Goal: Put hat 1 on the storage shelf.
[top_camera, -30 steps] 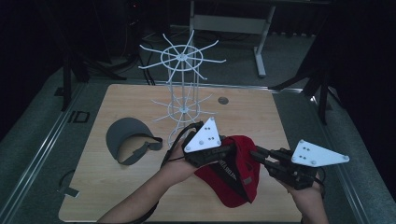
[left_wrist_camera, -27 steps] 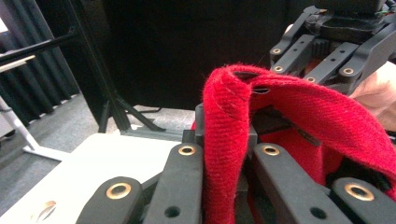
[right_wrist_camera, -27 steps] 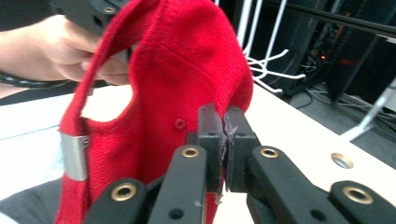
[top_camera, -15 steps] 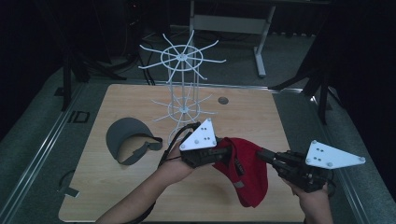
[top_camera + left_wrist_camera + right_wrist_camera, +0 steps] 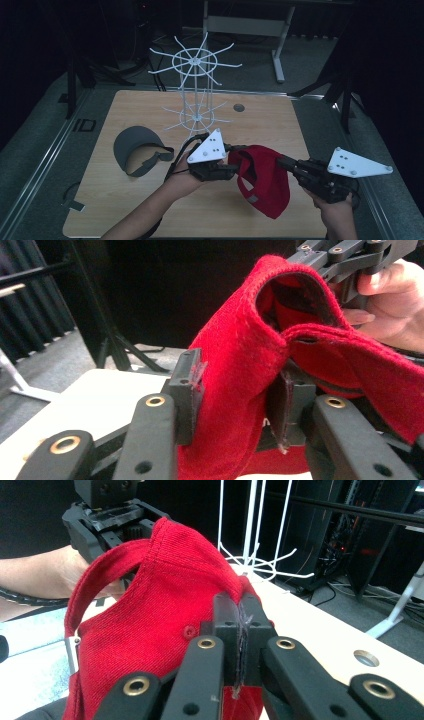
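Observation:
A red cap [image 5: 265,185] hangs between my two grippers above the wooden table [image 5: 125,210]. My right gripper [image 5: 281,161] is shut on the cap's edge, and in the right gripper view its jaws [image 5: 240,615] pinch a fold of the red cap [image 5: 160,595]. My left gripper [image 5: 236,165] reaches in from the left. Its jaws have just been opening. In the left gripper view they stand apart [image 5: 237,385] with the cap's fabric [image 5: 235,340] loose between the pads.
A grey visor [image 5: 132,145] lies on the table to the left of my left hand. A white wire rack [image 5: 195,90] stands at the back middle, just behind the grippers. A small round hole [image 5: 239,107] sits near the far edge.
The left jaws have parted from their grip on the cap. The right gripper has drawn slightly to the right, and the cap has shifted with it.

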`<state>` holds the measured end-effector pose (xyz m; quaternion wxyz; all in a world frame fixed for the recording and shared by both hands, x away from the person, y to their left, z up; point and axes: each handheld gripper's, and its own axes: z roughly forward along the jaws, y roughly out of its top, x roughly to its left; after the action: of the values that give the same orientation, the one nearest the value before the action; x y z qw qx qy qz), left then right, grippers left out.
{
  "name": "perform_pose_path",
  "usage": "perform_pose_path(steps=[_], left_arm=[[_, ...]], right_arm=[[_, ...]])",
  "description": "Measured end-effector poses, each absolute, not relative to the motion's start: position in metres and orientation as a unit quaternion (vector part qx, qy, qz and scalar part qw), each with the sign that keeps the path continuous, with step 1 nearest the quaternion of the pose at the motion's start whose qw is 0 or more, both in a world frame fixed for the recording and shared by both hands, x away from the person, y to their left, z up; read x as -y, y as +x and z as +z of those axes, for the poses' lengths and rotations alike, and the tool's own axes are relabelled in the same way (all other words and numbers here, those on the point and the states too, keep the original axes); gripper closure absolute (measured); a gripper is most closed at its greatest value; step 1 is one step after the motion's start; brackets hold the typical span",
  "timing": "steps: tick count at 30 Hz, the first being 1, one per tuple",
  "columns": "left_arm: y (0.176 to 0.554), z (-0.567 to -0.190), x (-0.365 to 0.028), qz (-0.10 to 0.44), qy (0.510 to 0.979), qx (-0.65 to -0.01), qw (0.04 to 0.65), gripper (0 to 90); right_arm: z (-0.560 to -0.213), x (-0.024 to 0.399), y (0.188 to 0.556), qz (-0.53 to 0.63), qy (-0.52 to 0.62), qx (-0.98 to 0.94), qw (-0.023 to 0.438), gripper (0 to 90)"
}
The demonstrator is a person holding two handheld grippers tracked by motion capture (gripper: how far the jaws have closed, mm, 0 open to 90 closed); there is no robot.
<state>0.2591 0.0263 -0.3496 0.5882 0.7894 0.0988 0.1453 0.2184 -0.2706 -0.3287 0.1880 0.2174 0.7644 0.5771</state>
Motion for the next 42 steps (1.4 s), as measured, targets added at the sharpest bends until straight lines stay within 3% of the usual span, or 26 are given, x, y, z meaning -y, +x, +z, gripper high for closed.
perform_pose_path(steps=[17,23,42], left_arm=[[0.250,-0.356,-0.050,0.150,0.779,-0.110,0.598,46.9],[0.257,-0.366,-0.065,0.167,0.774,-0.159,0.589,50.0],[0.247,-0.420,-0.098,0.157,0.771,-0.194,0.585,49.9]], right_arm=[[-0.330,0.271,0.222,0.576,0.233,-0.759,0.194,88.8],[-0.325,0.278,0.219,0.583,0.237,-0.751,0.201,88.8],[-0.304,0.289,0.236,0.592,0.280,-0.718,0.235,88.8]])
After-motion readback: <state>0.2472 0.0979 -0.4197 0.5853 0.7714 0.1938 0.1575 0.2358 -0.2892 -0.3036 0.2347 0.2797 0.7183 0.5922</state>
